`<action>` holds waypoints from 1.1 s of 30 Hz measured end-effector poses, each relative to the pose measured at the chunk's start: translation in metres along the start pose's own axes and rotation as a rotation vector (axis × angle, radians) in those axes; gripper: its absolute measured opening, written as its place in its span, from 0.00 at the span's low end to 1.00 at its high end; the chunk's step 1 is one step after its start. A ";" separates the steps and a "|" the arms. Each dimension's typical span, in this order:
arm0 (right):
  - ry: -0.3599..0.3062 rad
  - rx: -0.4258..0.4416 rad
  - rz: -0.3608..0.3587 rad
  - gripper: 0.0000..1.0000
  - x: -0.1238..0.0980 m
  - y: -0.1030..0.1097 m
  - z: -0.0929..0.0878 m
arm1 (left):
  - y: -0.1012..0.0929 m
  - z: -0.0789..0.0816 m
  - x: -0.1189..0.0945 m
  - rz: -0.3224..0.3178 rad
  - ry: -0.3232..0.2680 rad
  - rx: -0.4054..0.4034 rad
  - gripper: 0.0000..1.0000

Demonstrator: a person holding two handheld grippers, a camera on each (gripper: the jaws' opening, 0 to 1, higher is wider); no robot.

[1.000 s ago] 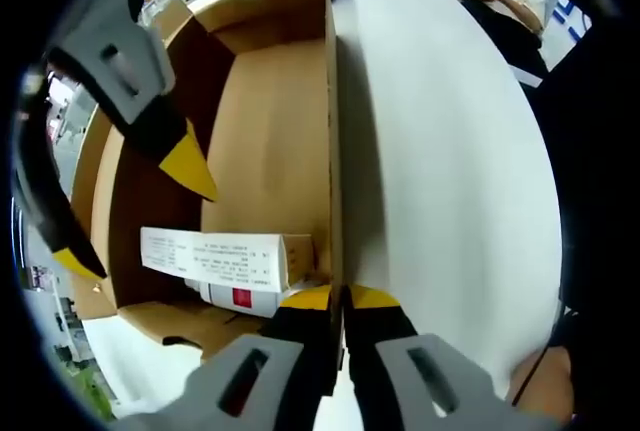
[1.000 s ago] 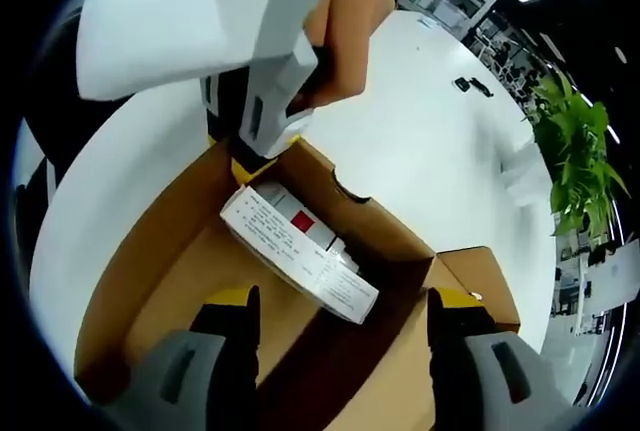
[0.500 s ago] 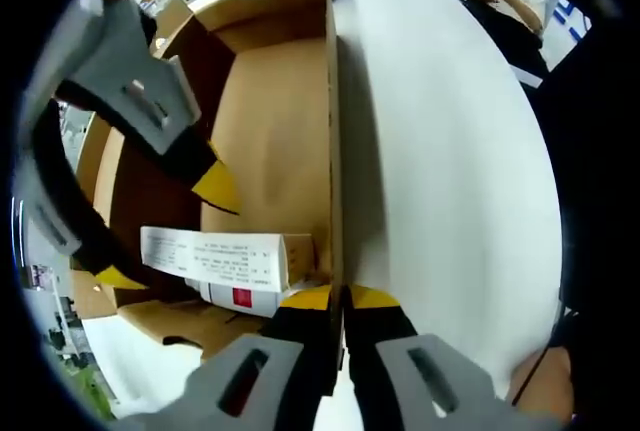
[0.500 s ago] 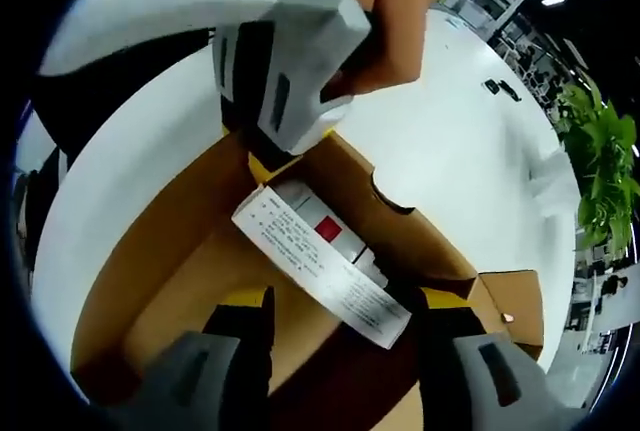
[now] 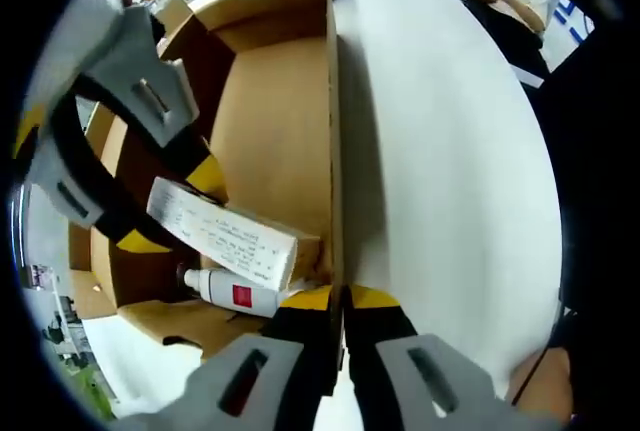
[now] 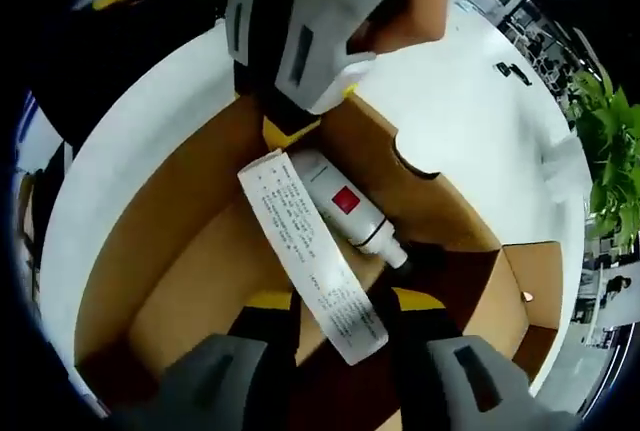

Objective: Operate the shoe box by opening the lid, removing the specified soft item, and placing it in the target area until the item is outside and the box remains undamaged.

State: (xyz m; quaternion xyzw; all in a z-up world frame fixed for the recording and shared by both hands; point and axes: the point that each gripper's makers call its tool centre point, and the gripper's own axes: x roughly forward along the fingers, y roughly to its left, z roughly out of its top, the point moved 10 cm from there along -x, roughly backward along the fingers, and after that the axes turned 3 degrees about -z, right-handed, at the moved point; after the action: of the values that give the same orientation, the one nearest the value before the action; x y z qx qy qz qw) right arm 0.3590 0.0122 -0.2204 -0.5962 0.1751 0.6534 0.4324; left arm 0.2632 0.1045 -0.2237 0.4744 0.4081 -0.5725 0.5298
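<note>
Open brown cardboard shoe box [image 5: 270, 141], centre frame; long white printed carton [image 6: 310, 251] clamped by right gripper [image 6: 340, 303]; white bottle [image 6: 350, 209] beneath; left gripper [image 5: 338, 296] closed on box wall.

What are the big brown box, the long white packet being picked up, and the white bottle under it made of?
The brown box looks like matte corrugated cardboard: tan faces, folded flaps, thin raw edges. The long white packet, pinched by the right hand-held gripper, seems to be thin printed paperboard: flat faces, sharp corners, small black print. The white bottle looks like smooth plastic with a red label, though the material isn't certain.
</note>
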 end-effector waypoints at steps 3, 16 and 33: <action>0.004 0.000 0.011 0.31 -0.001 0.004 -0.002 | -0.001 0.000 0.000 0.001 0.002 0.000 0.03; 0.065 0.112 0.024 0.22 -0.010 0.027 -0.018 | 0.003 0.002 0.000 0.003 0.008 -0.002 0.03; 0.071 0.386 -0.021 0.21 -0.017 0.041 -0.033 | 0.004 0.002 0.000 0.006 0.004 -0.003 0.03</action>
State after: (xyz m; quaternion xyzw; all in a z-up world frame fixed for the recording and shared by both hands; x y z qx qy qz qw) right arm 0.3466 -0.0413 -0.2237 -0.5265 0.3059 0.5817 0.5393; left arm 0.2673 0.1021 -0.2229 0.4760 0.4086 -0.5695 0.5312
